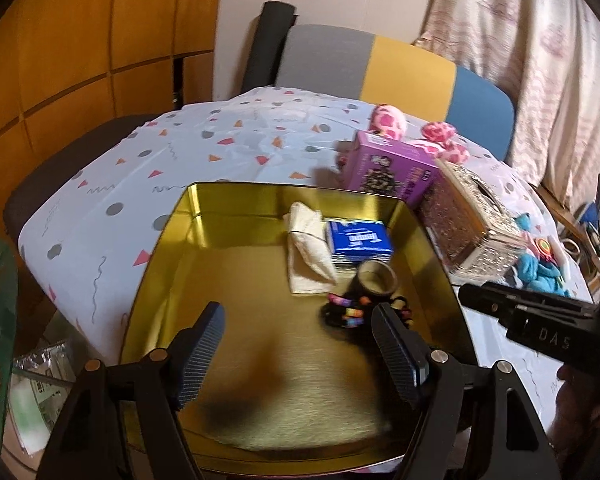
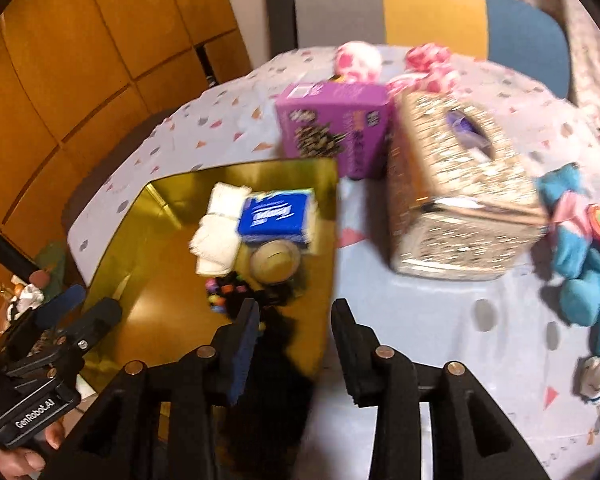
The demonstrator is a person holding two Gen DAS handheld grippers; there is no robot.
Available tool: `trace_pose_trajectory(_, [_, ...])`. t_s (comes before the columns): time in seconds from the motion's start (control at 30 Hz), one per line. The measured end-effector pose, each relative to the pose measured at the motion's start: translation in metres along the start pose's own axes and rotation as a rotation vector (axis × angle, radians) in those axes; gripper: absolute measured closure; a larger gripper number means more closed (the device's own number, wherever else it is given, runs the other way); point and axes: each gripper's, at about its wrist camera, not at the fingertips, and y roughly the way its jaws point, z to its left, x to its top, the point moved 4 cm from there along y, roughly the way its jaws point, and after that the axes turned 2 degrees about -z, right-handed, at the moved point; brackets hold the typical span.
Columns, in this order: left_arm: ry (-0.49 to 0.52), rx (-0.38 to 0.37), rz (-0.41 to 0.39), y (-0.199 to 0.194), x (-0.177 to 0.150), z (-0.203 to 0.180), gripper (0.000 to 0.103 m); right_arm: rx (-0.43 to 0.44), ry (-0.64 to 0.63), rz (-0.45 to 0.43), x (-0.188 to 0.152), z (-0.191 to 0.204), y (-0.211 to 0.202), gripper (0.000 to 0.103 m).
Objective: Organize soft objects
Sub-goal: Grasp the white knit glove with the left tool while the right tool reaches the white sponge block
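Hovering over the gold tin (image 1: 172, 216), both grippers, left (image 1: 298, 344) and right (image 2: 296, 344), apparently gape empty; beaded bands (image 1: 344, 312) lie inside.

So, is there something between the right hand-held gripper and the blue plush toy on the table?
Nothing visible. From the right hand-held gripper, bare tablecloth leads to the blue plush toy; the glitter tissue box stands behind that path.

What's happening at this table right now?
A person holds two grippers over a gold tin. It already contains a folded white cloth, a blue tissue pack, a tape roll and beaded hair ties. Both the left gripper and right gripper are open and empty.
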Motion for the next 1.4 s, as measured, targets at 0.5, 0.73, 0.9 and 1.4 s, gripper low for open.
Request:
trace_pose_trajectory(0.5, [0.164,-0.07,0.005,-0.001,0.001,-0.067,0.027,-0.211,0.228,-0.118,-0.008,-0.138,-0.059,0.064])
trace_pose_trajectory(0.73, [0.239,-0.116,0.003,-0.001,0.001,-0.101,0.027,-0.314,0.351,-0.175,-0.021,-0.203,-0.096,0.063])
trace_pose_trajectory(0.9, [0.295,-0.164,0.008,0.0,0.002,-0.127,0.027,-0.388,0.48,-0.23,-0.04,-0.257,-0.133,0.063])
trace_pose_trajectory(1.4, [0.597,-0.472,0.074,0.019,-0.026,-0.292,0.027,-0.461,0.766,-0.315,-0.097,-0.344,-0.196,0.06])
